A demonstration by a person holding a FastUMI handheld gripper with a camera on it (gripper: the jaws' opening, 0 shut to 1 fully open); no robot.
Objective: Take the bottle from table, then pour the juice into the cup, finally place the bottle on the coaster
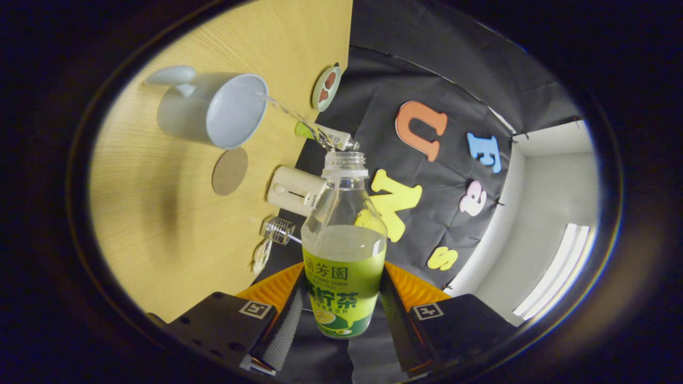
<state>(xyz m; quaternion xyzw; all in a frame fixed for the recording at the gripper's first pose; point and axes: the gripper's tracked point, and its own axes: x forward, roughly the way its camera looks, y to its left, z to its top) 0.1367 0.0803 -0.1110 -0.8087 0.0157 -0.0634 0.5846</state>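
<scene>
With the gripper [341, 312] clamped on the bottle [344, 250], tipped and pouring a thin stream into the cup [213, 109], any wobble probably splashes juice onto the table [160, 213].

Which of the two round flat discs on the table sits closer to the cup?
The plain brown coaster beside the cup; the green patterned disc lies farther off.
</scene>
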